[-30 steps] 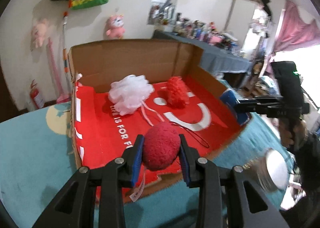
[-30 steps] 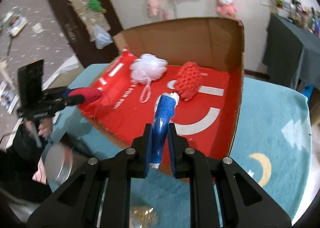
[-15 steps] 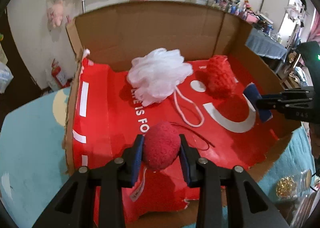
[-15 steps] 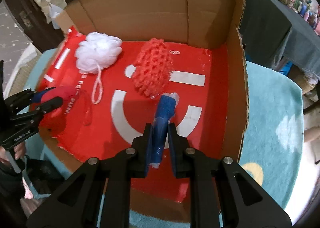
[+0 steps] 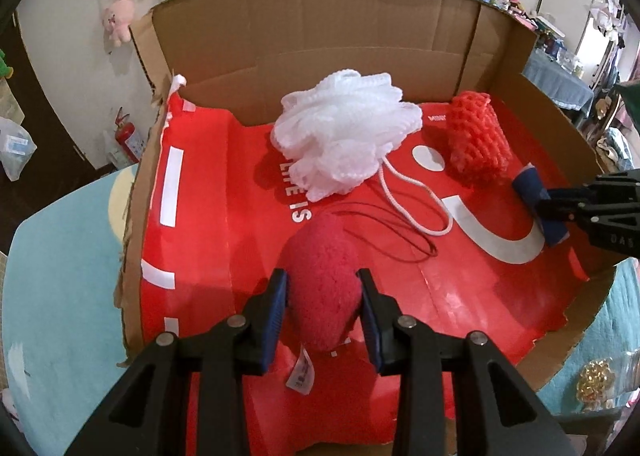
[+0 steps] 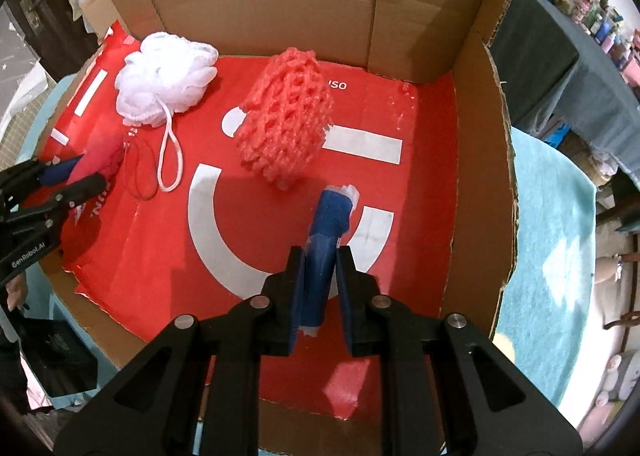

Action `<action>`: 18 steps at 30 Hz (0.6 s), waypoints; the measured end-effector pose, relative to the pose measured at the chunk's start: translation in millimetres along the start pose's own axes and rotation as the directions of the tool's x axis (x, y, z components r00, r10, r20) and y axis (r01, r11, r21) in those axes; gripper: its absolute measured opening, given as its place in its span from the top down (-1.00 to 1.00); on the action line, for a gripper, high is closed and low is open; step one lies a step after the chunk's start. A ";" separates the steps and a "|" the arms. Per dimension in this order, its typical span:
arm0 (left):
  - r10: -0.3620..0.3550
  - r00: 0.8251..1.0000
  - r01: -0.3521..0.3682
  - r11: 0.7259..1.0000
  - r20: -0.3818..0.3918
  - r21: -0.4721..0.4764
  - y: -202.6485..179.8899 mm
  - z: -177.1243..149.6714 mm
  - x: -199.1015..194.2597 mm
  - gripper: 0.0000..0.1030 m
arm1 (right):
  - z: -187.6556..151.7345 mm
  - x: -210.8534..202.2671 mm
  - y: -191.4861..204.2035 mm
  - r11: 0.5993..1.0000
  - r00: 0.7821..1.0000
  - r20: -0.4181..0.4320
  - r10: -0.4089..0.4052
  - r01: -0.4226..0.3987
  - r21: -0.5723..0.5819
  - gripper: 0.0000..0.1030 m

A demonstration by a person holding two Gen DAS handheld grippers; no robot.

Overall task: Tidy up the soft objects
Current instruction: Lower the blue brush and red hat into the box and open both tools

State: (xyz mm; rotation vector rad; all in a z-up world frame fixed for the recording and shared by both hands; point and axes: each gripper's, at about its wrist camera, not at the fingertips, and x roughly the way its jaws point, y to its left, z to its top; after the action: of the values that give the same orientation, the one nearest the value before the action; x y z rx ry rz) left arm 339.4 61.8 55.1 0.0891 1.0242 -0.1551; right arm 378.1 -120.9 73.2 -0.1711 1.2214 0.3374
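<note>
My left gripper point(image 5: 322, 292) is shut on a red plush ball point(image 5: 324, 284) with a white tag, low over the red liner of the cardboard box point(image 5: 320, 36). My right gripper point(image 6: 318, 260) is shut on a blue rolled sponge point(image 6: 328, 224), held over the box floor near its right side; it also shows in the left wrist view point(image 5: 538, 200). A white mesh bath pouf point(image 5: 344, 136) with a cord loop and a red knitted net scrubber point(image 5: 478, 140) lie at the back of the box.
The box sits on a teal rug point(image 5: 60, 276). Its brown walls stand tall at the back and on the right point(image 6: 476, 176). A jar with gold bits point(image 5: 600, 380) stands outside the front right corner. A cluttered table point(image 6: 560, 48) is behind.
Both grippers have moved forward and down into the box with their objects. The red ball and the blue sponge are now close to the red liner.
</note>
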 end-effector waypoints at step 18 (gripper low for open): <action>-0.053 0.994 0.054 0.998 0.097 -0.014 -4.3 -5.4 -27.2 -0.54 | -18.6 -17.8 22.7 0.998 0.999 0.042 0.002 0.000 -0.056 0.04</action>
State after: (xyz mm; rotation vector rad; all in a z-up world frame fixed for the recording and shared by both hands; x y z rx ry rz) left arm 320.2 60.8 75.5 0.0389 0.9316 -0.1979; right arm 348.4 -108.2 84.9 -0.2104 1.1714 0.3744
